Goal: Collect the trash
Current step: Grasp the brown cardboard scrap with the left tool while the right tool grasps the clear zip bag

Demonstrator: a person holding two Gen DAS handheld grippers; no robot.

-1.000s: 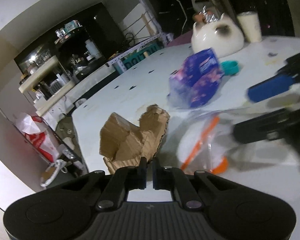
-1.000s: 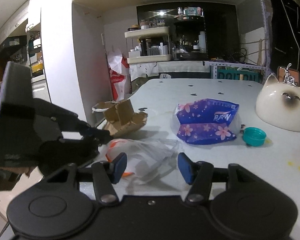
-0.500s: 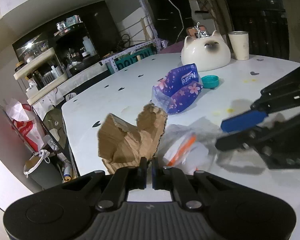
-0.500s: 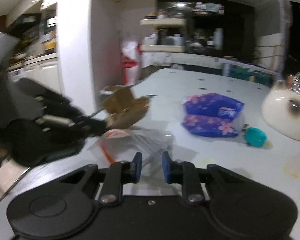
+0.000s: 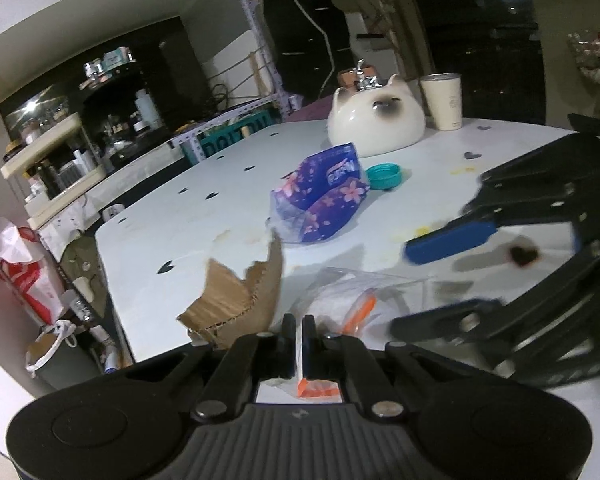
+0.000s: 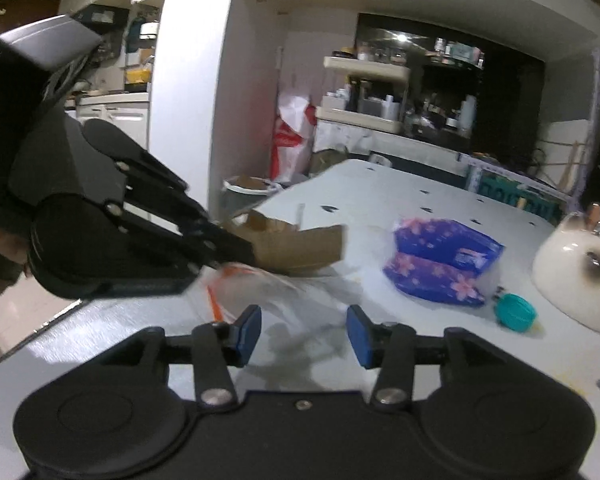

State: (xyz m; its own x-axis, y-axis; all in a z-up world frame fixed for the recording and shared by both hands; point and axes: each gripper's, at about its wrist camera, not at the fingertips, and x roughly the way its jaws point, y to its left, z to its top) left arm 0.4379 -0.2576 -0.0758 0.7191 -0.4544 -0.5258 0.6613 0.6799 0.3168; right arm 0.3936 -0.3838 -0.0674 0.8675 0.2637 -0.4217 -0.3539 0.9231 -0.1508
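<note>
A clear plastic bag (image 5: 340, 300) with an orange strip lies crumpled on the white table (image 5: 180, 216). My left gripper (image 5: 298, 336) is shut, apparently on the bag's edge; an orange corner hangs under the fingers. Torn brown cardboard (image 5: 236, 300) sits just left of those fingers. In the right wrist view the left gripper (image 6: 240, 250) meets the bag (image 6: 292, 300) in front of the cardboard (image 6: 300, 244). My right gripper (image 6: 303, 332) is opening, with the bag just ahead of its blue pads and nothing pressed between them. It also shows from the side as the right gripper (image 5: 436, 280).
A purple flowered packet (image 6: 440, 264) and a teal cap (image 6: 516, 314) lie further along the table. A white cat-shaped pot (image 5: 376, 120) and a cup (image 5: 442, 100) stand at the back. Beyond the table's edge are a bin (image 6: 248, 190) and a red-and-white bag (image 6: 296, 132).
The right gripper's jaws narrowed almost together, then spread again, and it rolled. The left gripper stayed shut and drifted a little; the cardboard now looks lower and more edge-on in its view.
</note>
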